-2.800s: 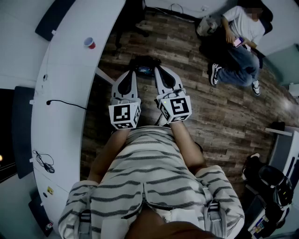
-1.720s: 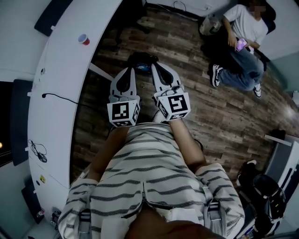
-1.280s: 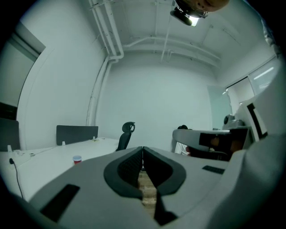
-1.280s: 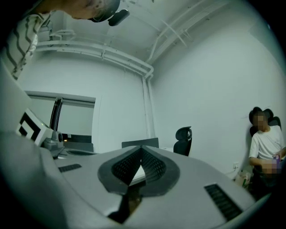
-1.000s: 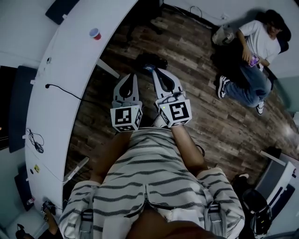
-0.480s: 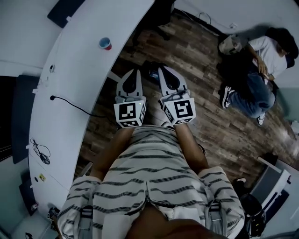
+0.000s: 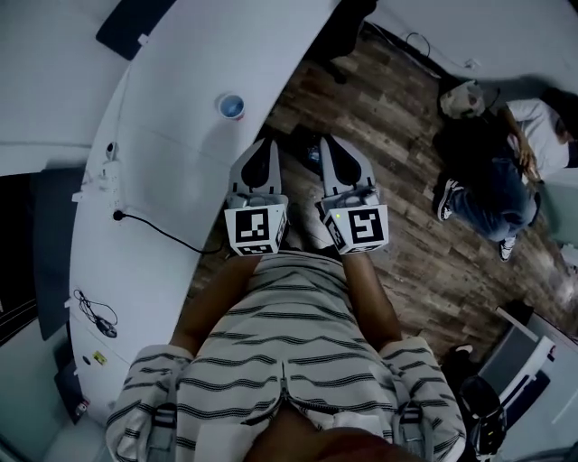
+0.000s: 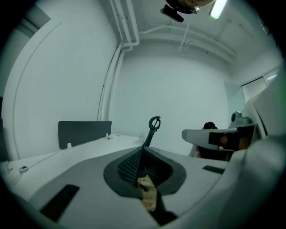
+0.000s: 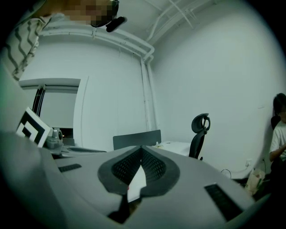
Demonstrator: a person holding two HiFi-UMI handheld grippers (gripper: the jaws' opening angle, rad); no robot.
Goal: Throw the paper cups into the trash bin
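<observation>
A red paper cup [image 7: 232, 106] stands upright on the curved white desk [image 7: 172, 153], near its edge. My left gripper [image 7: 269, 143] hangs over the floor just right of the desk edge, a short way below-right of the cup, shut with nothing in it. In the left gripper view its jaws [image 8: 142, 148] meet at the tips. My right gripper [image 7: 327, 142] runs beside the left one over the wooden floor, also shut and empty; its jaws [image 9: 142, 147] are closed in the right gripper view. A dark thing on the floor [image 7: 309, 150] shows between the two grippers, mostly hidden.
A person sits on the floor [image 7: 495, 176] at the right. A black office chair [image 9: 199, 130] stands at the desk's far end. A dark divider panel [image 7: 135, 24] and a black cable [image 7: 158, 227] are on the desk. Wooden floor [image 7: 406, 271] lies to the right.
Both grippers have travelled along the desk edge toward the cup, which now sits much nearer the left gripper's tips. Both pairs of jaws stayed shut.
</observation>
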